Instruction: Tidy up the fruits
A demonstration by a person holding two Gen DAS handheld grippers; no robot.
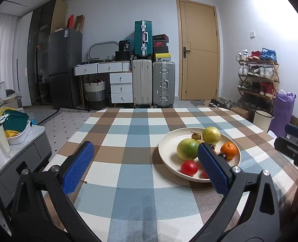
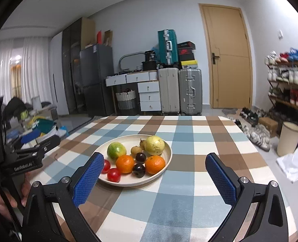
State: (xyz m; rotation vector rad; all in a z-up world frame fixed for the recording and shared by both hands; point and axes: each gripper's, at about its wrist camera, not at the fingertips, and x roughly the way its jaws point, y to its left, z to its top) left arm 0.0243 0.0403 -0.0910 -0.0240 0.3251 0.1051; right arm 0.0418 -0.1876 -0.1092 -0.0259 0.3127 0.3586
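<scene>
A cream plate on the checked tablecloth holds several fruits: a green mango, a yellow guava, two oranges, two red tomatoes, dark plums and a small brown fruit. My left gripper is open and empty above the cloth, left of the plate. My right gripper is open and empty, just in front of the plate.
The checked table ends at the far edge. A side cabinet with containers stands to the left. A white bin and a shoe rack stand to the right. Suitcases line the far wall.
</scene>
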